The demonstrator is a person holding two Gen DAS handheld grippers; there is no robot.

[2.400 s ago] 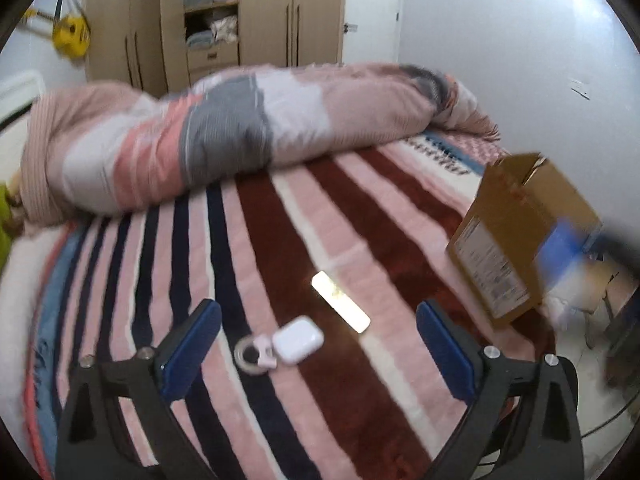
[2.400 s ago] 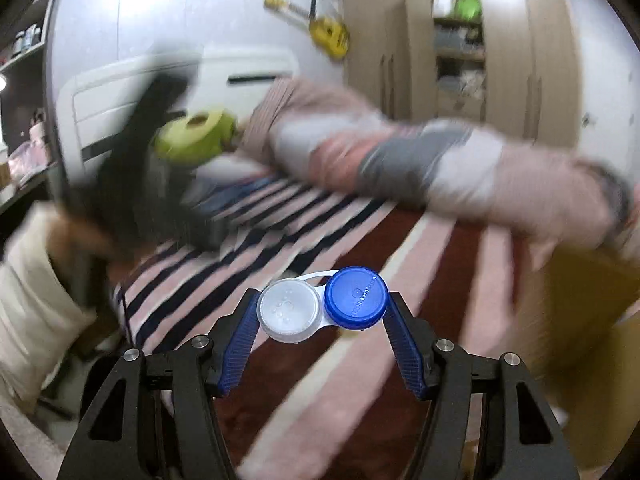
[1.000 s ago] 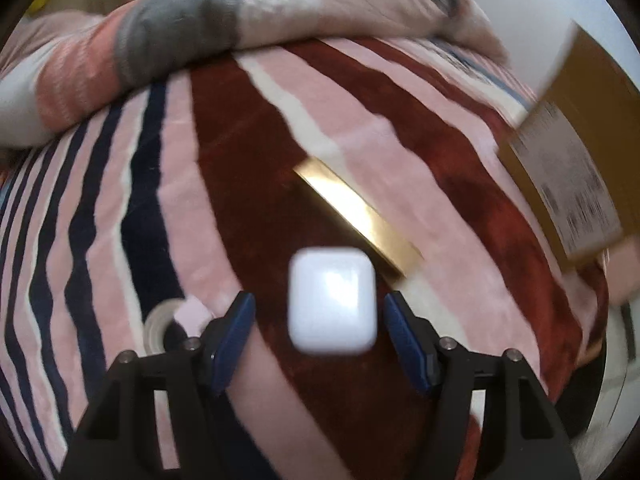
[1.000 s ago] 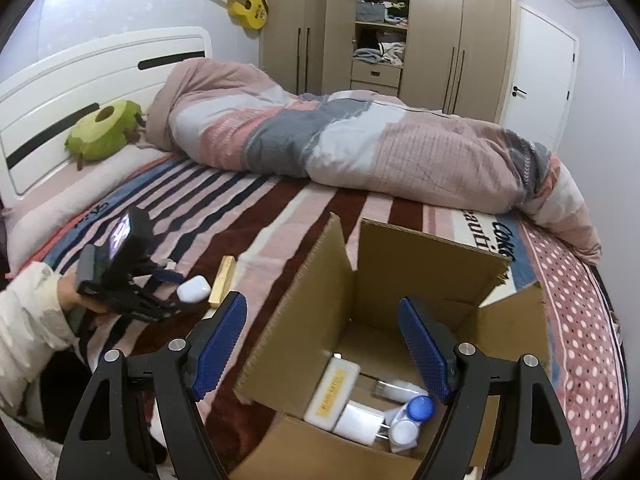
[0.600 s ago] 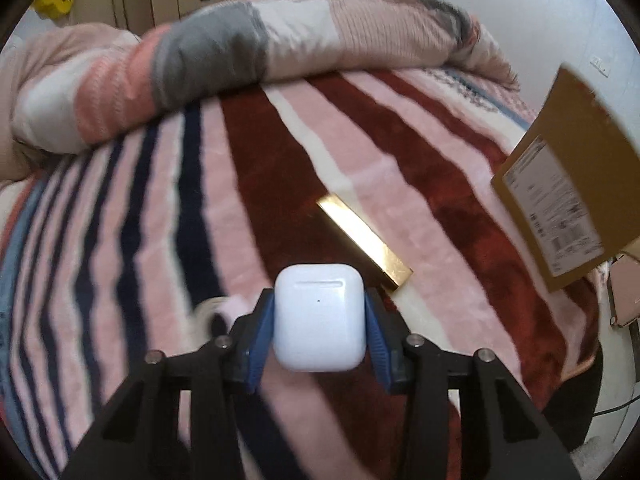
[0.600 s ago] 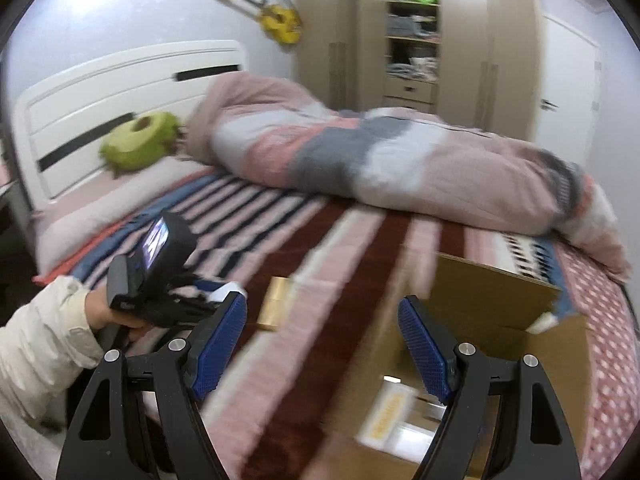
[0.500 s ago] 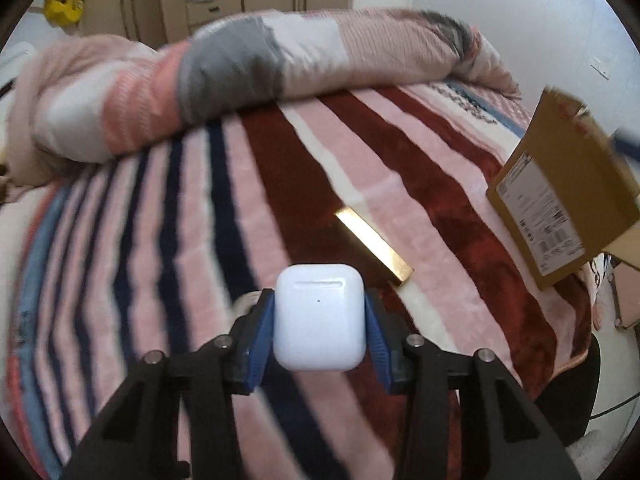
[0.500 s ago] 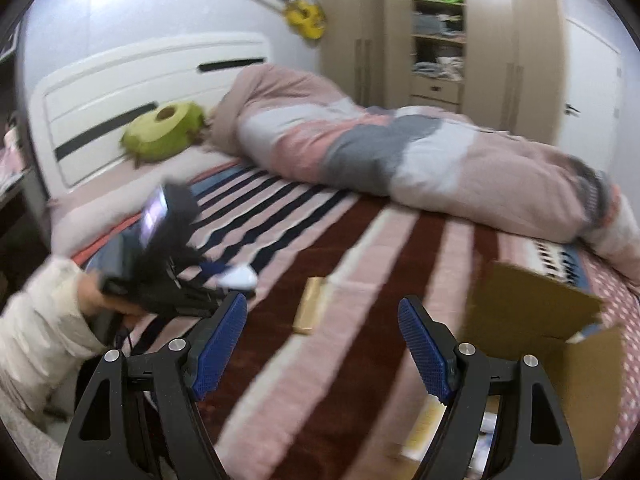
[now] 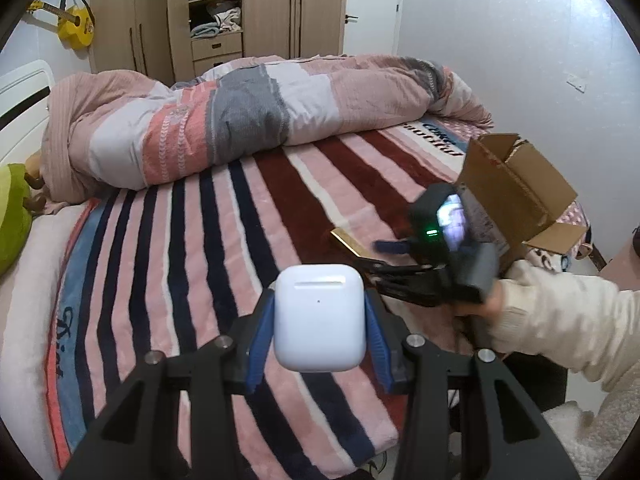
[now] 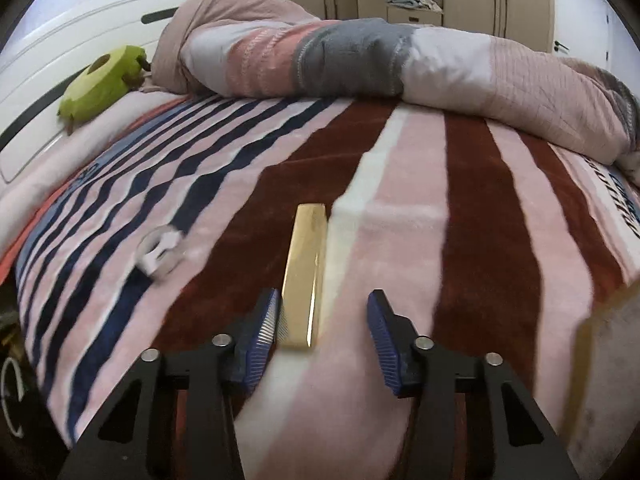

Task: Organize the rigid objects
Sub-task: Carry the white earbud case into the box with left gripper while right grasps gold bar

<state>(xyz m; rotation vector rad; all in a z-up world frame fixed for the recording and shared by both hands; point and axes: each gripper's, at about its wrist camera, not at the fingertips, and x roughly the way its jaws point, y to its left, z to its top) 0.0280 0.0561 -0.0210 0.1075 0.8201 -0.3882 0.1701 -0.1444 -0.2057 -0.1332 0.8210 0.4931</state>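
Observation:
My left gripper (image 9: pixel 319 334) is shut on a white earbud case (image 9: pixel 319 317) and holds it above the striped bed. My right gripper (image 10: pixel 323 326) is open and low over the blanket; the near end of a flat gold bar (image 10: pixel 305 274) lies between its fingers. The same gold bar (image 9: pixel 349 241) shows in the left wrist view, partly hidden by the right gripper (image 9: pixel 404 264) held in a white-sleeved hand. A small clear ring with a white tab (image 10: pixel 159 251) lies on the blanket to the left of the bar.
An open cardboard box (image 9: pixel 516 192) stands at the bed's right edge; its corner (image 10: pixel 612 360) shows blurred in the right wrist view. A rolled quilt (image 9: pixel 248 120) lies across the far side. A green plush (image 10: pixel 100 80) rests by the headboard. Wardrobes (image 9: pixel 224 12) stand behind.
My left gripper closed on the earbud case and lifted it off the blanket. My right gripper left the box and came down over the gold bar.

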